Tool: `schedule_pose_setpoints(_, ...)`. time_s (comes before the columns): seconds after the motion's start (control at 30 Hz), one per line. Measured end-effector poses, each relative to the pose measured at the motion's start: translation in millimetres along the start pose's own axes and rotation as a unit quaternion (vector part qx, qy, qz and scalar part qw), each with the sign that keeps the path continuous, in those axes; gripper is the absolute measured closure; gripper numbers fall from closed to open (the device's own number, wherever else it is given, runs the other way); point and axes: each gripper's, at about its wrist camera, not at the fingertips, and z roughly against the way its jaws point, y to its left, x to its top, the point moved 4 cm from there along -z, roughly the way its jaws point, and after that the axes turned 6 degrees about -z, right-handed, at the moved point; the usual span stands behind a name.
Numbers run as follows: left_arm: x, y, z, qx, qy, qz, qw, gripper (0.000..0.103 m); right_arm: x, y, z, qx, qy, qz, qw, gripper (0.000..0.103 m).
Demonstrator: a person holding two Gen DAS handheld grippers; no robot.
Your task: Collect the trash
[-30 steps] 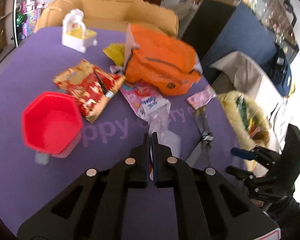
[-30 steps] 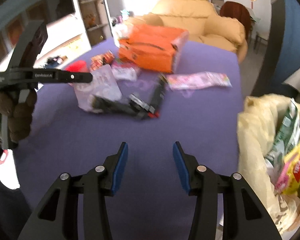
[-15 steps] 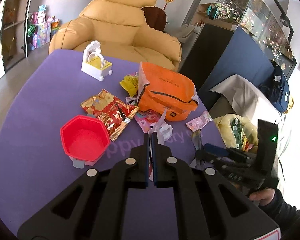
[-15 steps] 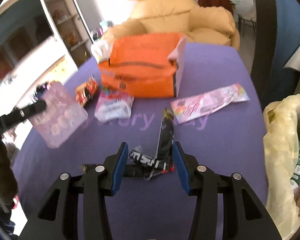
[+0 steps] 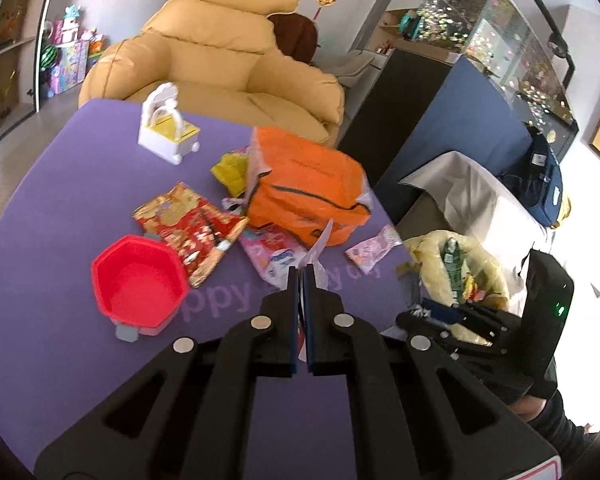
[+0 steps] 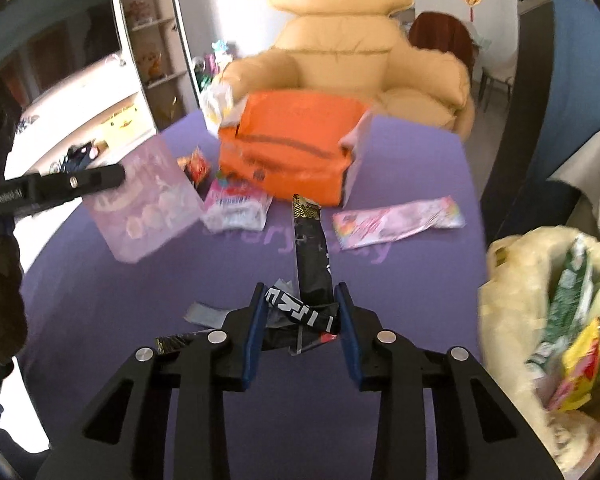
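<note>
My left gripper is shut on a clear pinkish plastic wrapper and holds it above the purple table; the same wrapper hangs from the left gripper in the right wrist view. My right gripper is open, its jaws on either side of a crumpled black wrapper lying on the table. A yellow trash bag holding several wrappers stands at the right table edge, also in the left wrist view.
An orange bag sits mid-table with a pink-white packet, a long pink wrapper, a red-gold wrapper, a yellow wrapper, a red bowl and a white toy. A yellow armchair stands behind.
My left gripper has lifted further with the clear wrapper. My right gripper has moved forward and down, so the black wrapper now lies between its open jaws.
</note>
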Motion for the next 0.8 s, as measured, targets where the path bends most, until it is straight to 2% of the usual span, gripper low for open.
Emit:
schedule_pose_setpoints(0.2,14,-25,-4,-0.021,-0.004,-0.015,0.9997,0.101,12,-18,25,-0.004,-0.029,-0.016,0.999,0.07)
schedule_pose_setpoints(0.47,37,-65,-29,-0.036,0.014,-0.047,0.9981,0.101,26,-56,64,-0.024,-0.07,-0.04,0.996,0.07)
schedule_pose_setpoints(0.63,53,-101,-44,-0.073,0.02,-0.063,0.9951,0.101,32,-91,95,-0.053,-0.1,-0.053,0.992,0.07)
schedule_pose_setpoints(0.8,63,-153,-74,-0.118,0.029,-0.094,0.9882,0.101,26,-135,116,-0.099,-0.106,-0.066,0.987,0.07)
